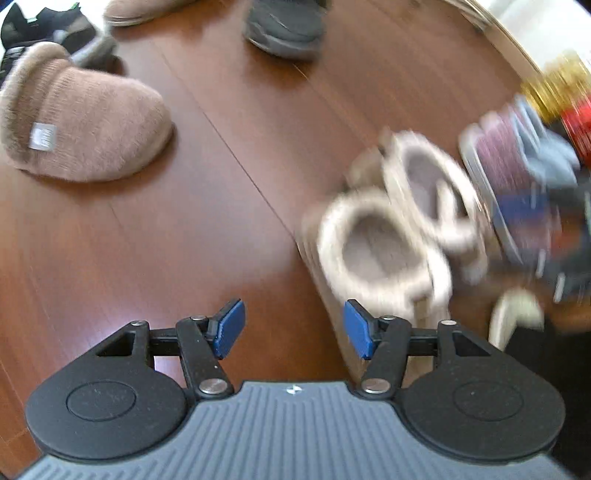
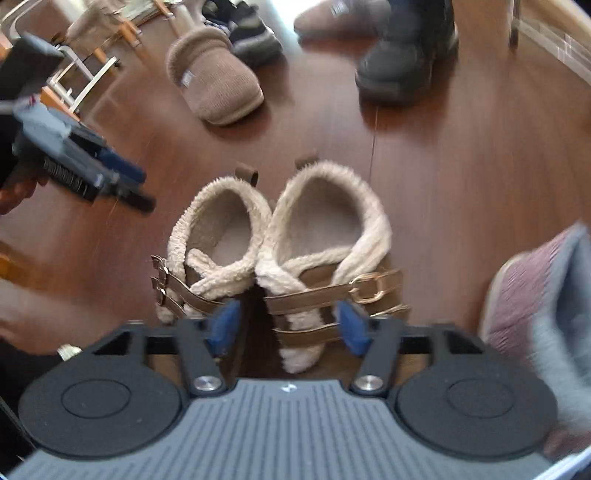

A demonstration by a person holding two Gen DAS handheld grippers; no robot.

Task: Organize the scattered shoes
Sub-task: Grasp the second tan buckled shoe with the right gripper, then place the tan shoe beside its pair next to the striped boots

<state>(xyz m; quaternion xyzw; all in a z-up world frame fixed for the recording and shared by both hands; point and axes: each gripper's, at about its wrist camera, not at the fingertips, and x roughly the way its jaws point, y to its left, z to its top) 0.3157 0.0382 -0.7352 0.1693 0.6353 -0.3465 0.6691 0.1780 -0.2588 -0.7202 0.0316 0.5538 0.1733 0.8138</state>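
Observation:
Two cream fleece-lined boots with brown buckle straps stand side by side on the wood floor, the left one [image 2: 210, 254] and the right one [image 2: 325, 251]. My right gripper [image 2: 290, 326] is open just above their toes, holding nothing. My left gripper [image 1: 293, 330] is open and empty over bare floor; the same boot pair [image 1: 399, 229] lies blurred to its right. It shows in the right wrist view [image 2: 81, 170] at the left, above the floor. A brown knit slipper [image 1: 81, 122] lies to the far left, also seen in the right wrist view [image 2: 214, 81].
A dark grey boot [image 2: 402, 55] and a second brown slipper [image 2: 343, 18] lie farther back. Dark sneakers [image 2: 247, 29] sit behind the knit slipper. A pink-and-grey slipper [image 2: 535, 295] lies at the right. White chair legs [image 2: 85, 81] stand at the far left.

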